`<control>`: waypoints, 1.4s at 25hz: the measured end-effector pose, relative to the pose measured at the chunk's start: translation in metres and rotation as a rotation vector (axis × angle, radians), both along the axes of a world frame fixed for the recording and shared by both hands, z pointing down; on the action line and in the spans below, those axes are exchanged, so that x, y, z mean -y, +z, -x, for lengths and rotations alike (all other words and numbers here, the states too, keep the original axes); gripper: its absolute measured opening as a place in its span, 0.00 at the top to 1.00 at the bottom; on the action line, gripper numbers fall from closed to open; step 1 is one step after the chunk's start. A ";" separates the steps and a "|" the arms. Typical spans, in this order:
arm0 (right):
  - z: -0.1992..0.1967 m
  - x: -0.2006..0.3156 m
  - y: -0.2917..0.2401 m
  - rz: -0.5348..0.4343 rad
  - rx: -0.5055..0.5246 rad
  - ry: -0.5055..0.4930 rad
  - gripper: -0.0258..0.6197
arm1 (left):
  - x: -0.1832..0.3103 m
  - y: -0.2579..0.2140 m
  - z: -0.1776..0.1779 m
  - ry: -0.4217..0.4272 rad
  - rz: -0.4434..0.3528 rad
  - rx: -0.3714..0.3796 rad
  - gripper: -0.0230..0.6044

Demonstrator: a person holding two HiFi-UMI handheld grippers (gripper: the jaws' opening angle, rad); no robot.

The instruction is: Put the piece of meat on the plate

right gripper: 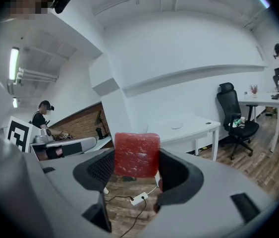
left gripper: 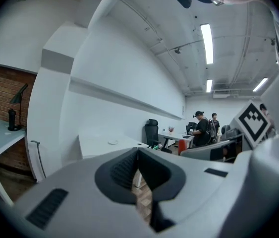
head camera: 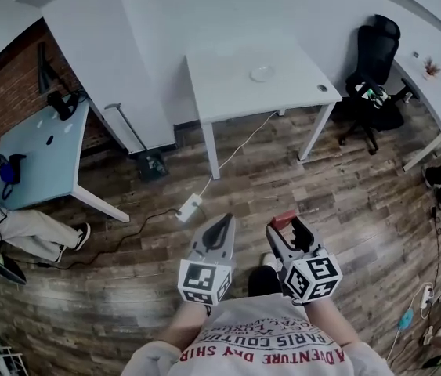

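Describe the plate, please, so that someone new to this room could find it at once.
Start at the white table by the white wall, between the pale blue table and the black chair. The plate lies toward its far right: a small round white dish, paler and larger than the dark round spot at the table's right corner.

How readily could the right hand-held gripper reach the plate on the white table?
Probably not yet: the right hand-held gripper, shut on the meat, is far from the plate, with open floor between.
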State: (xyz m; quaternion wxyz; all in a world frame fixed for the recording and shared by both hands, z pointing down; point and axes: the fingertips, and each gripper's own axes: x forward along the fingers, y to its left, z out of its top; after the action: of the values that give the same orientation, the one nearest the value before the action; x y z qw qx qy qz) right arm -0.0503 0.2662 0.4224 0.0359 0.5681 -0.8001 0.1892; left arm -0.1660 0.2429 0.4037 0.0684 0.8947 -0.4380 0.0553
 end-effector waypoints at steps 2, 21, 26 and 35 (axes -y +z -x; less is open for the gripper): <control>-0.007 0.029 -0.005 -0.006 0.007 -0.032 0.52 | 0.023 -0.006 -0.008 -0.030 -0.015 0.010 0.95; -0.159 0.206 -0.026 -0.057 0.066 -0.135 0.52 | 0.199 -0.019 -0.172 -0.052 0.014 -0.034 0.95; -0.181 0.241 -0.016 -0.042 0.064 -0.093 0.52 | 0.241 -0.012 -0.191 -0.019 0.033 -0.041 0.95; -0.204 0.328 -0.017 -0.052 0.035 0.008 0.52 | 0.339 -0.005 -0.219 0.079 0.056 -0.058 0.95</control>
State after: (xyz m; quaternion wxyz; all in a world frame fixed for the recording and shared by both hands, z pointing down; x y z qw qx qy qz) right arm 0.1538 -0.0616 0.4054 0.0062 0.5686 -0.8030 0.1785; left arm 0.0526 -0.0962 0.3983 0.1037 0.9103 -0.3983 0.0440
